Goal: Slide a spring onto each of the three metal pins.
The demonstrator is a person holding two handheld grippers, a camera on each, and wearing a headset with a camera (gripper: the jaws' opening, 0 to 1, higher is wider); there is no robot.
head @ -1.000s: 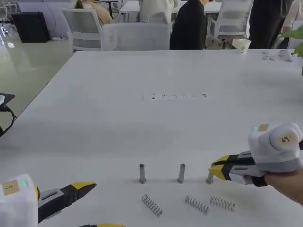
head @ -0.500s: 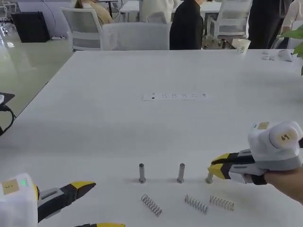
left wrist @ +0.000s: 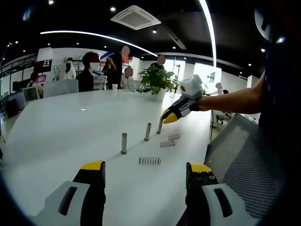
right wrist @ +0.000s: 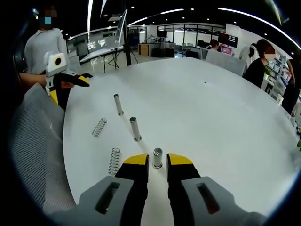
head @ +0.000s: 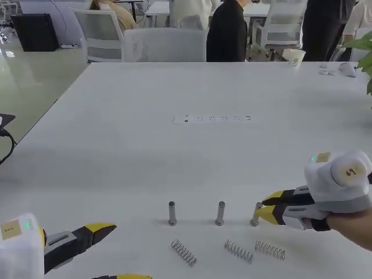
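The left gripper (head: 125,253) is at the bottom left, by the near edge of the white table (head: 192,157). Its two yellow-tipped jaws are wide apart, and nothing is between them. It is well apart from the pins.

Next come three metal pins. They stand up straight in a row on the table. The left pin (head: 172,213) and the middle pin (head: 220,213) stand alone with nothing around them. The right pin (head: 256,216) stands right at the tips of the right gripper (head: 263,208).

Three springs lie flat on the table, on the near side of the pins. The left spring (head: 183,253) lies slanted, near the left pin. The middle spring (head: 239,251) and the right spring (head: 270,250) lie close to each other, near the middle and right pins. All three pins are bare.

The right gripper comes in from the right, held by a hand (head: 349,224). In the right gripper view its jaws are open only a little, one on each side of the right pin. A thin gap seems to show on both sides of the pin.

At the far side of the table there is a grey chair (head: 165,45), and a paper cup (head: 293,57) stands near the far right corner.
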